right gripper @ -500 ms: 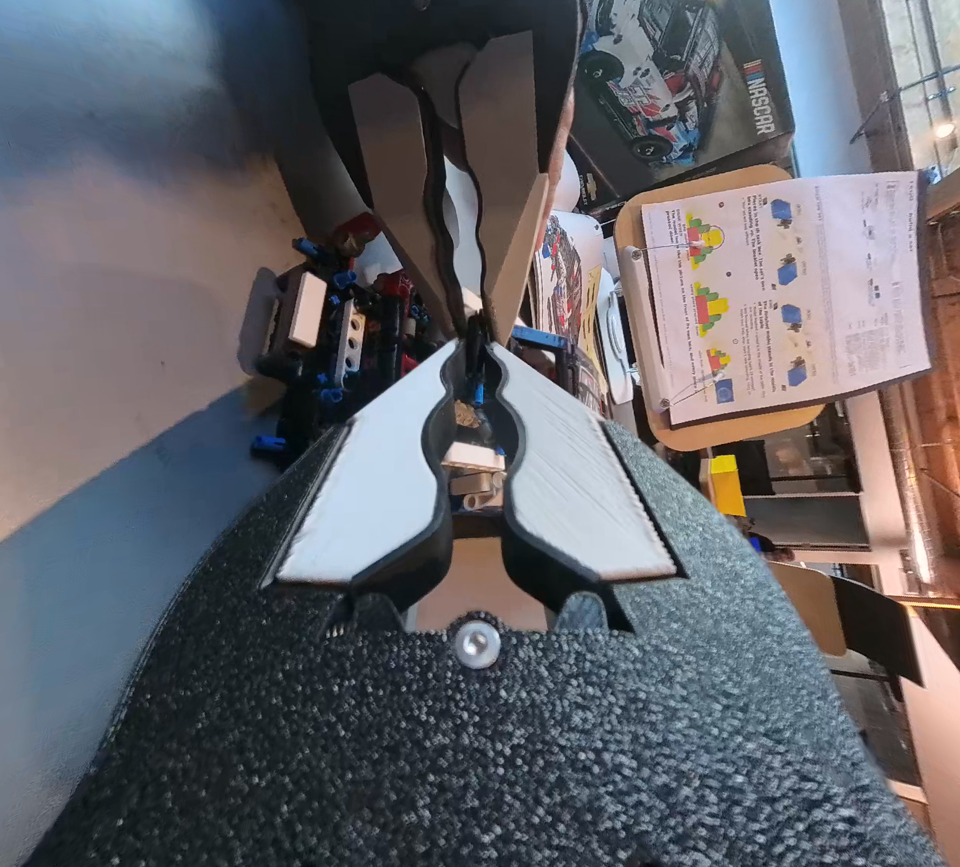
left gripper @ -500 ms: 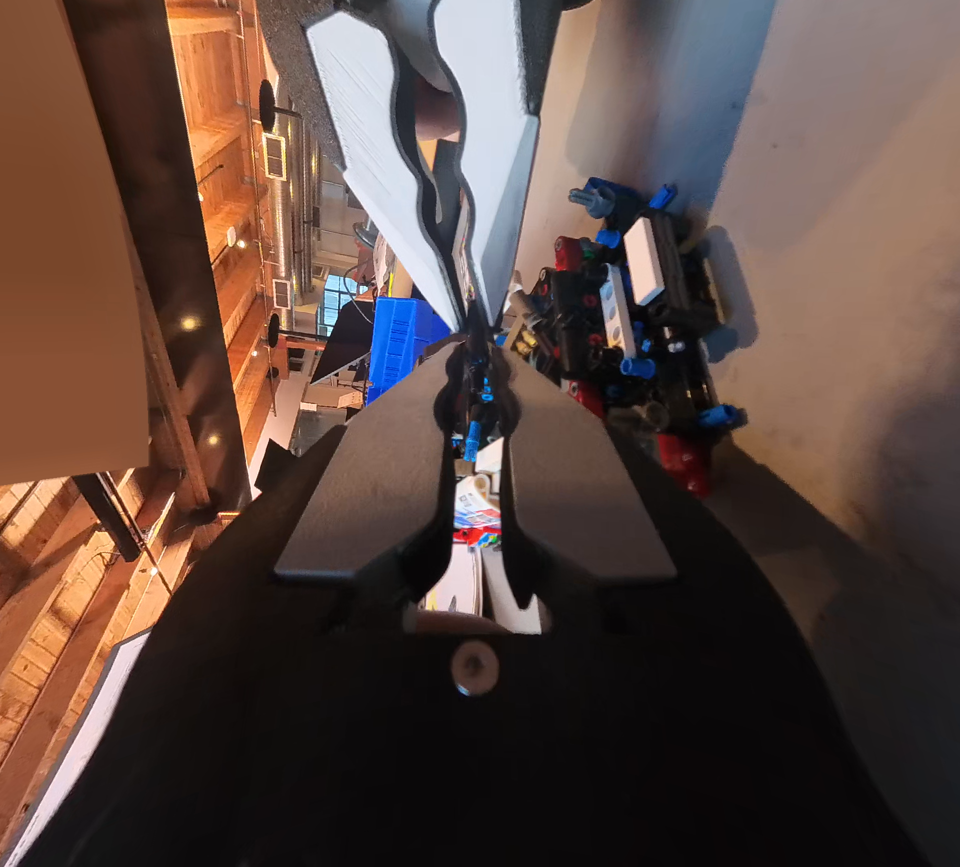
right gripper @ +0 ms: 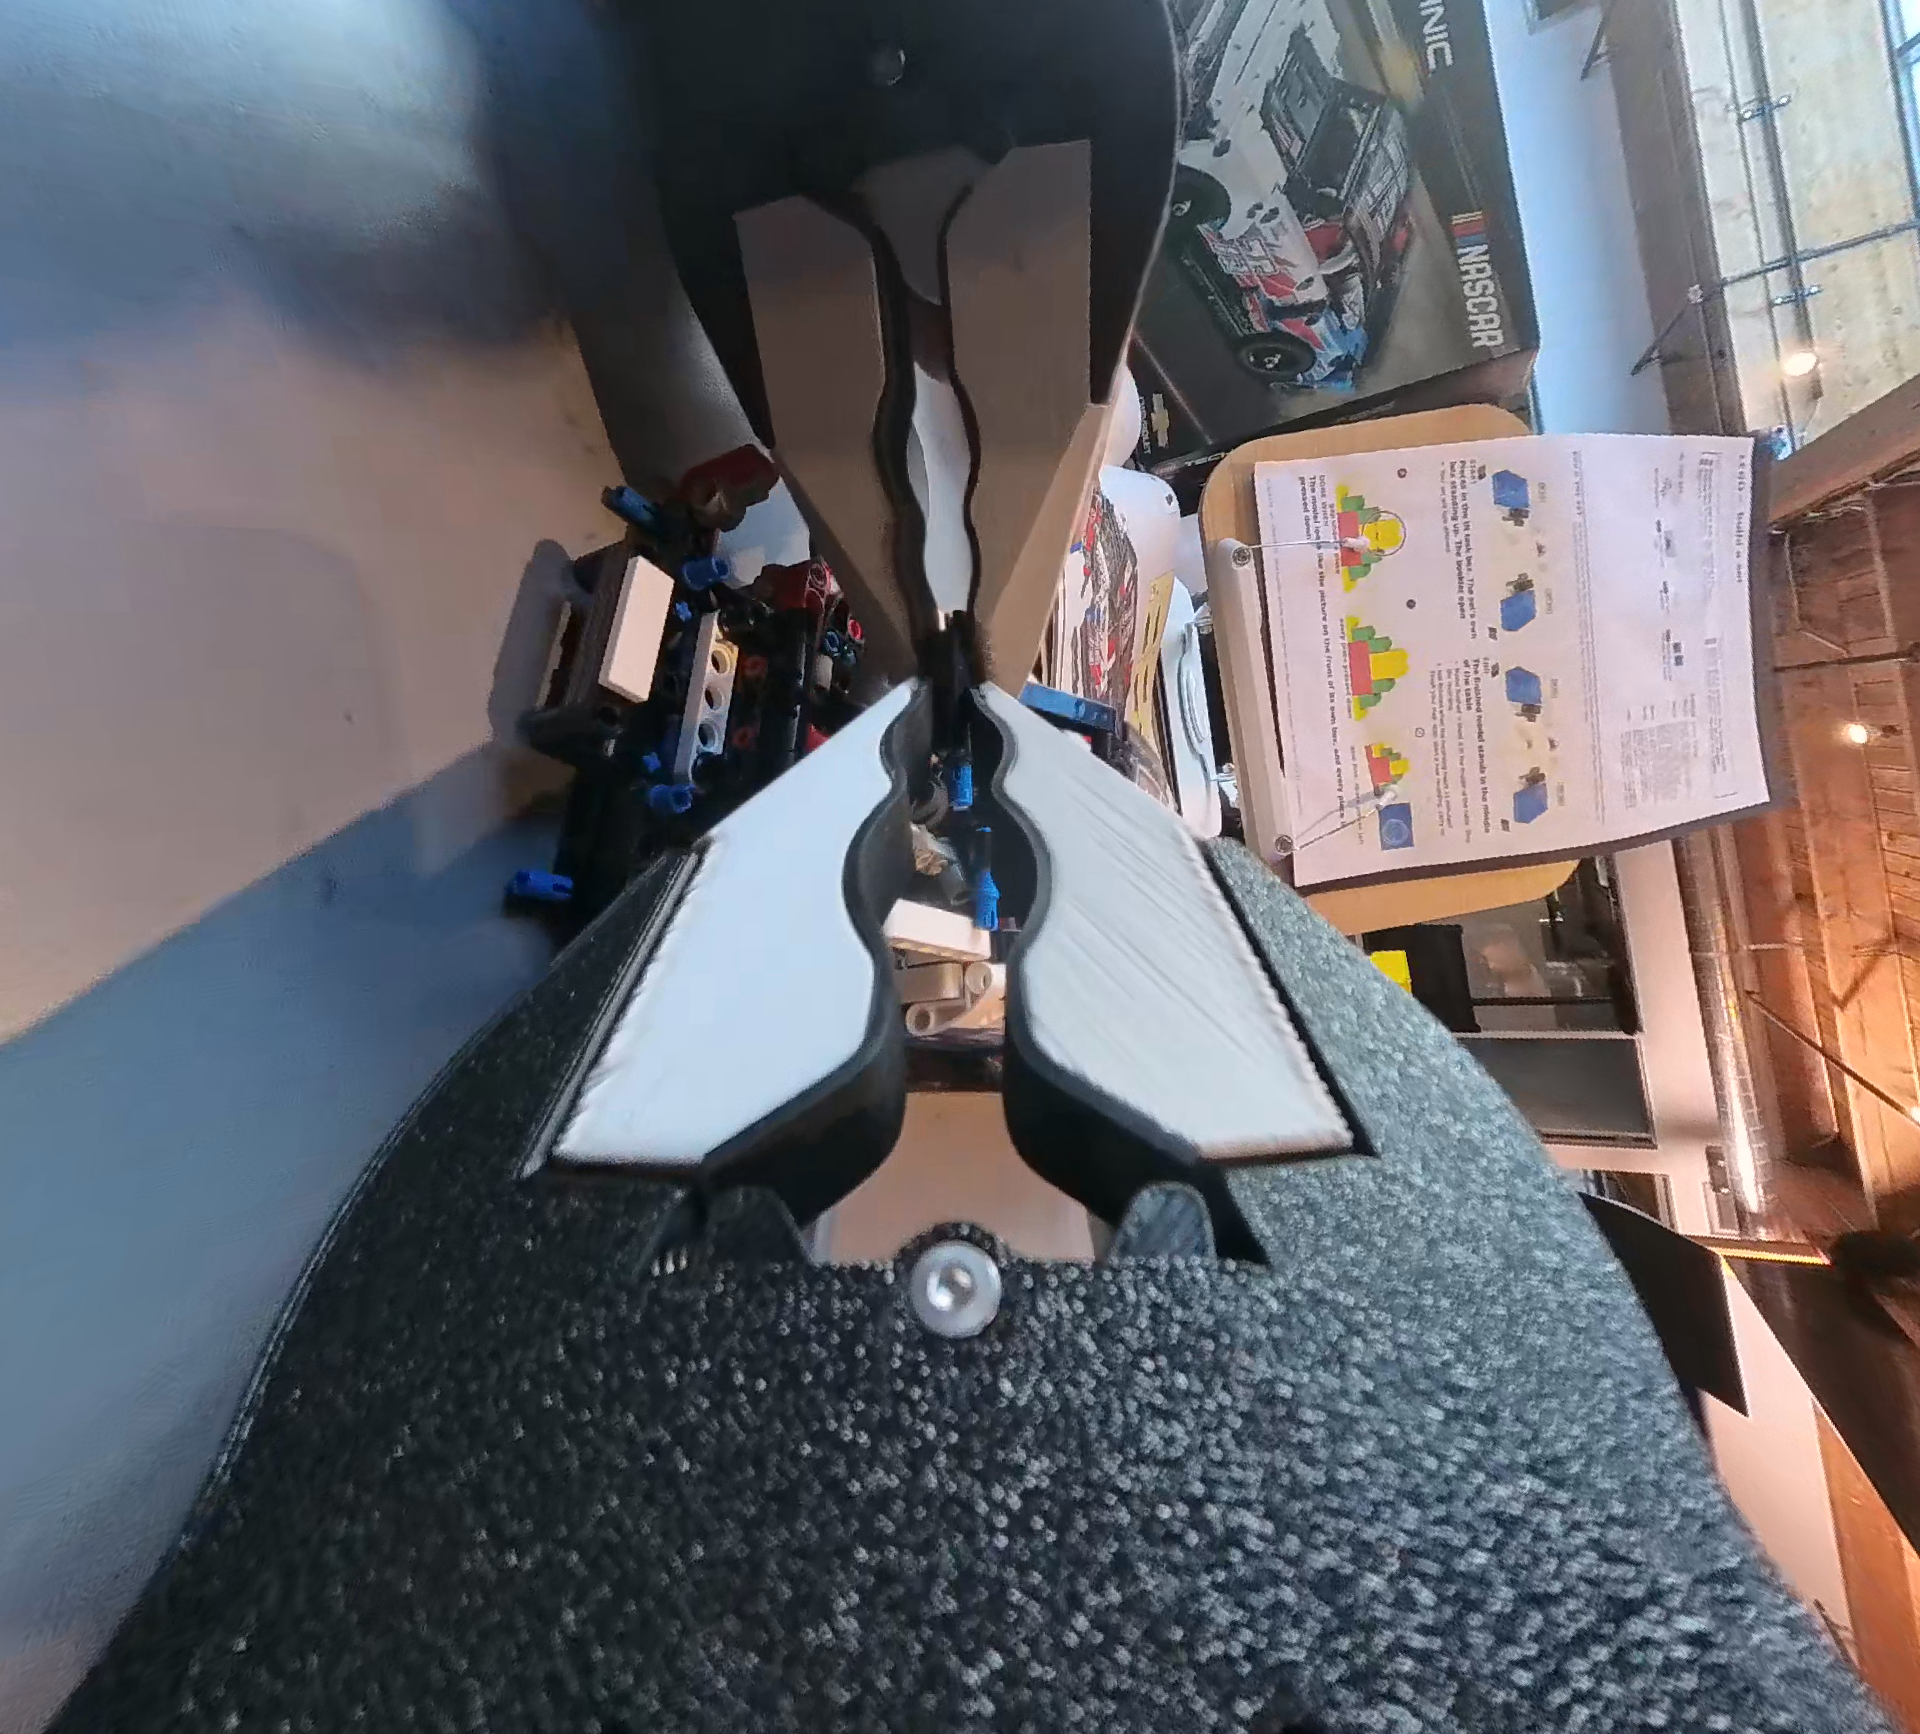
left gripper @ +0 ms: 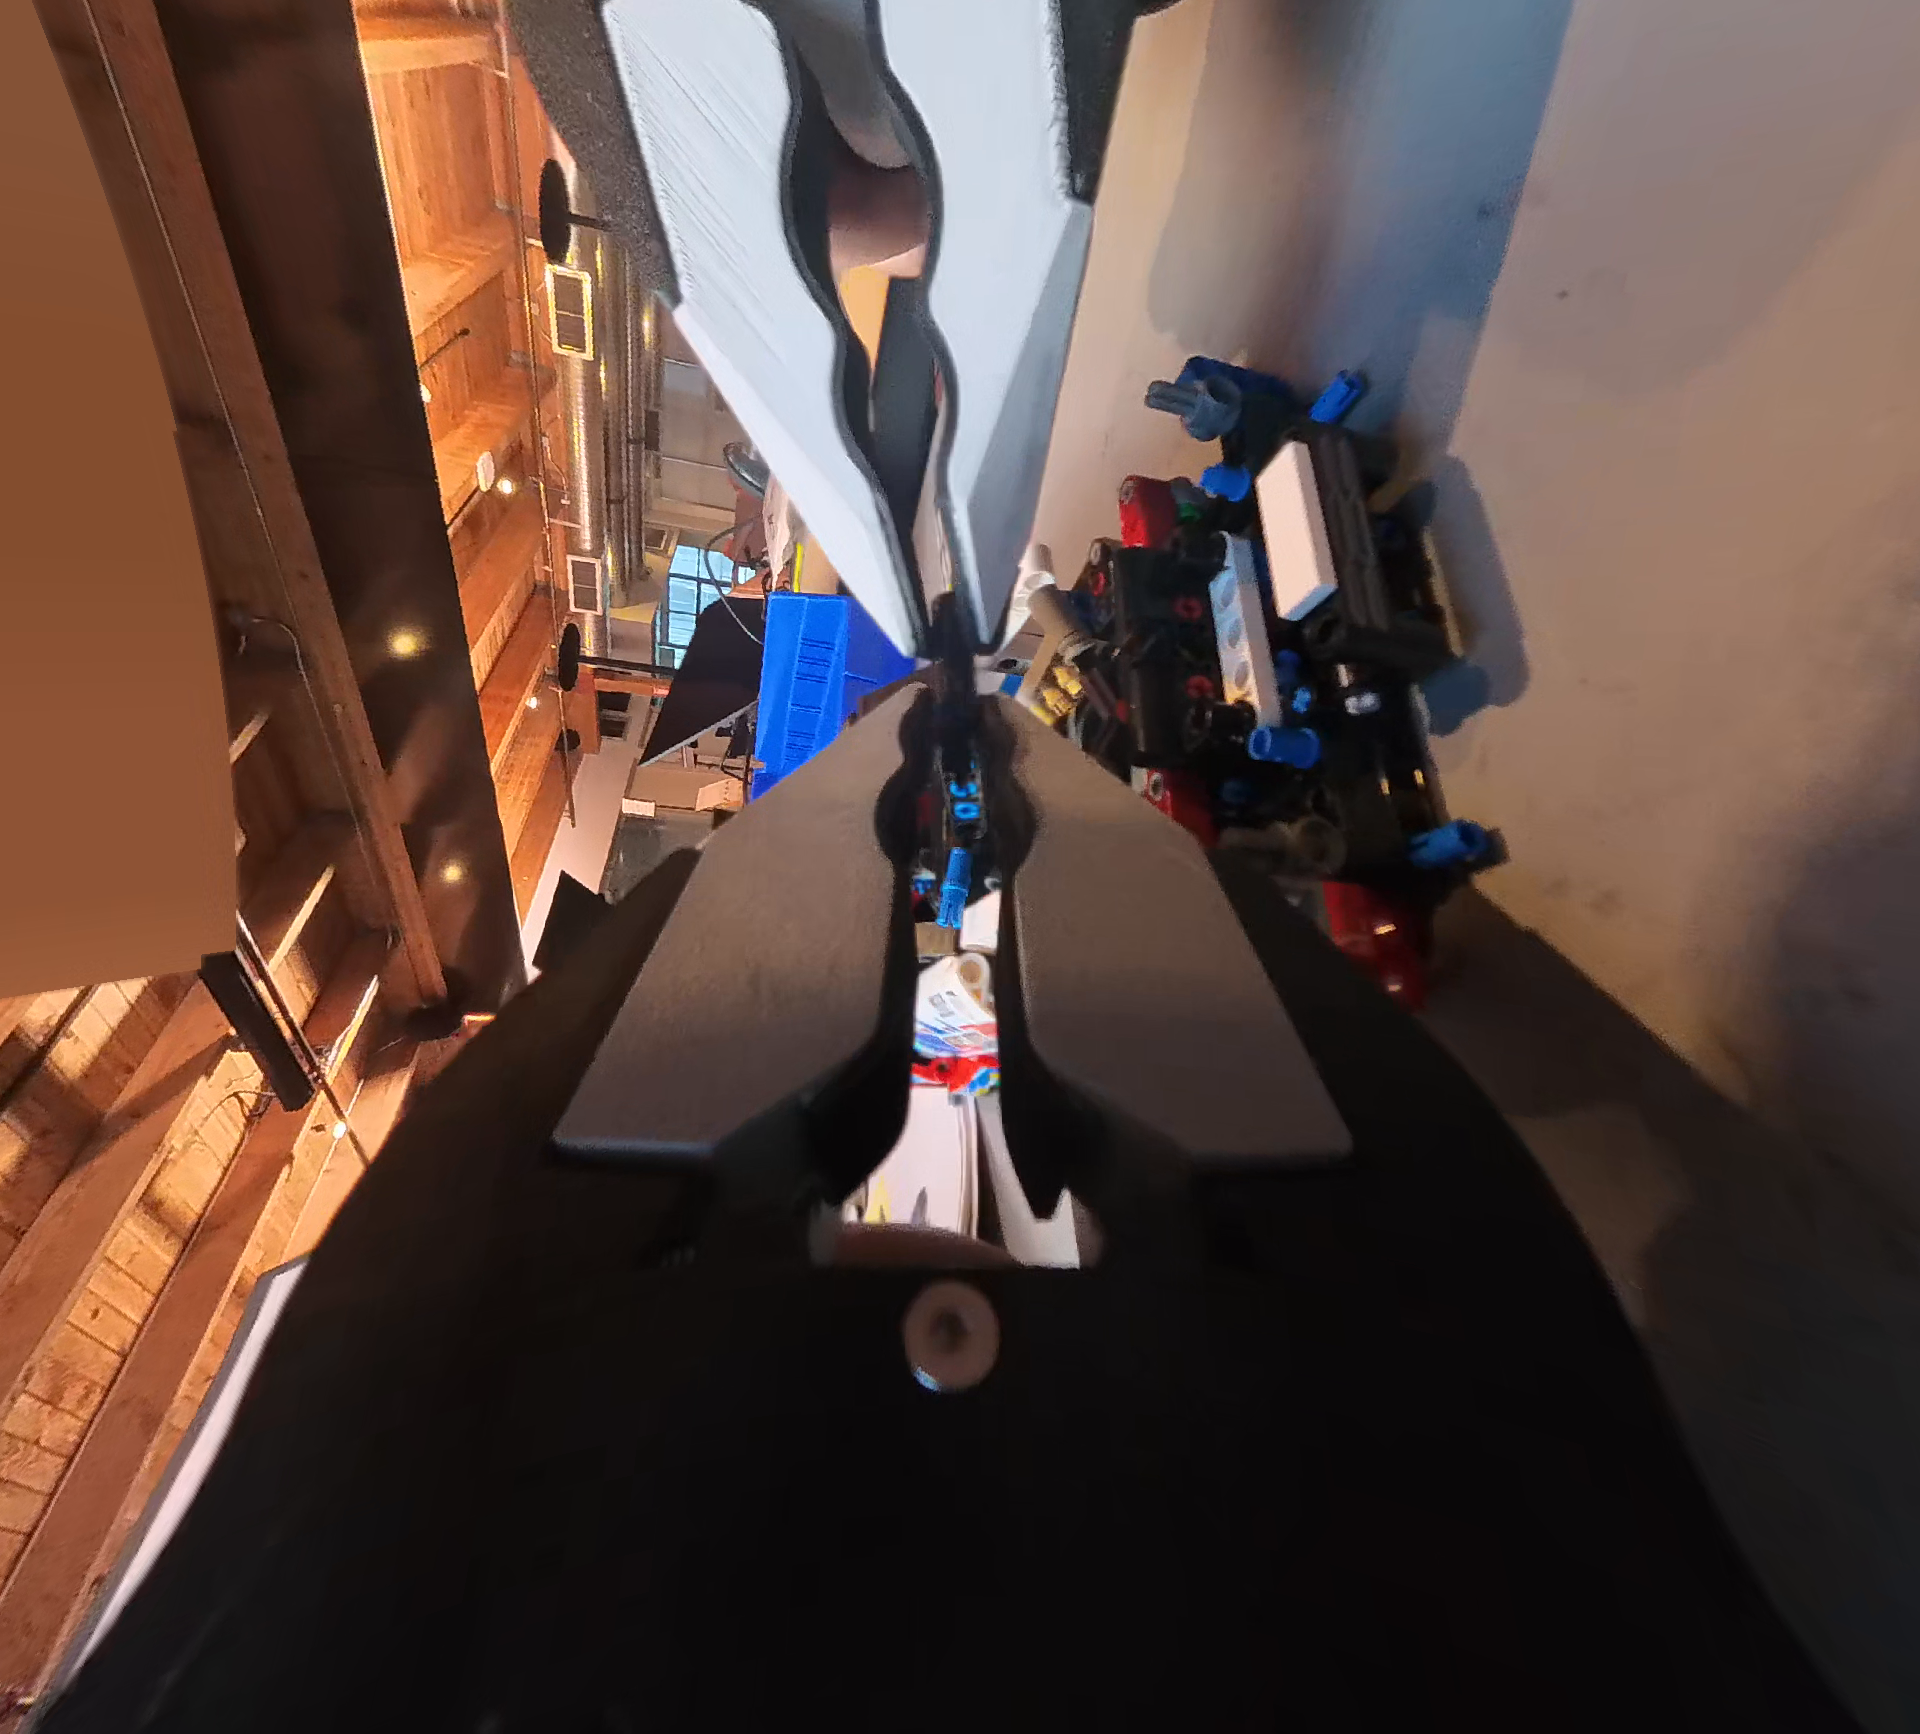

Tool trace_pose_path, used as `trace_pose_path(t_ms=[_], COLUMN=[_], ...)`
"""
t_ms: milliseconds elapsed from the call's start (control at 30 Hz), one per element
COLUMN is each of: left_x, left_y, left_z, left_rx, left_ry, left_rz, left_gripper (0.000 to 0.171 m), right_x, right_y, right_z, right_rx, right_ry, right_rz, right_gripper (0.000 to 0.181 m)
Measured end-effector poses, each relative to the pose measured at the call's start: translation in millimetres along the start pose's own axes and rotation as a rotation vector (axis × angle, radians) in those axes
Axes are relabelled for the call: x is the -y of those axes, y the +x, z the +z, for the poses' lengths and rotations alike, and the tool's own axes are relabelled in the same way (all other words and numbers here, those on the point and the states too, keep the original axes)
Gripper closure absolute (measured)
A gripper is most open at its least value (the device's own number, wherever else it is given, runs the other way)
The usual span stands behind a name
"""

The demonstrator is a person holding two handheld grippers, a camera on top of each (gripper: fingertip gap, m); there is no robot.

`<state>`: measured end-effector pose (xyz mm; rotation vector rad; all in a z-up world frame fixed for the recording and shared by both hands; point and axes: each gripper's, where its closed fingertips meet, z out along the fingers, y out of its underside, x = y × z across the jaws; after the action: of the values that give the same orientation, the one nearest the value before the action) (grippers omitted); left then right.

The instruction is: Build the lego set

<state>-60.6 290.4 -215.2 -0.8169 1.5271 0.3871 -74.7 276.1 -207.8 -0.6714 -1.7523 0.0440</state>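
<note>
A small black lego piece (left gripper: 951,645) is held in the air between the 2 grippers, which meet tip to tip. Its long axis runs along the line from one gripper to the other, so each tool pinches one end. Blue pins (left gripper: 961,801) show on it, inside the gap of the nearer fingers.

The left gripper (left gripper: 956,718), with dark fingers, is closed narrow on its end of the piece. The right gripper (right gripper: 948,697), with pale ribbed fingers, is also closed narrow on the opposite end. I judge that both hold the same small assembly, or 2 parts that are being pressed together; the joint itself is too dark and small to tell.

The half-built car chassis (left gripper: 1299,666), black with white beams, red parts and blue pins, lies on the pale table (left gripper: 1662,334), near and to the side of the held piece, not touching it. Both grippers seem equally near to it.

Farther away, in the right wrist view, stand the lego set box (right gripper: 1340,115) and a printed instruction sheet (right gripper: 1507,656) on a wooden clipboard.

For the next move, the piece should go sideways and down to the chassis.
</note>
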Motion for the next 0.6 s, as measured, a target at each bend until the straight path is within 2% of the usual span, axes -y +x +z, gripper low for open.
trace_pose_path(t_ms=[333, 600], left_x=[-4.1, -2.0], left_y=[-5.2, -3.2], left_z=[6.2, 5.6], left_rx=[0.006, -0.020], left_ry=[-0.013, 0.034], left_rz=[-0.063, -0.126], left_gripper=[0.167, 0.167], right_x=[-5.2, -3.4], right_y=[5.5, 4.4], right_z=[0.4, -0.5], right_rx=[-0.021, 0.000], right_ry=[-0.020, -0.009], right_rz=[0.005, 0.039], right_gripper=[0.174, 0.174])
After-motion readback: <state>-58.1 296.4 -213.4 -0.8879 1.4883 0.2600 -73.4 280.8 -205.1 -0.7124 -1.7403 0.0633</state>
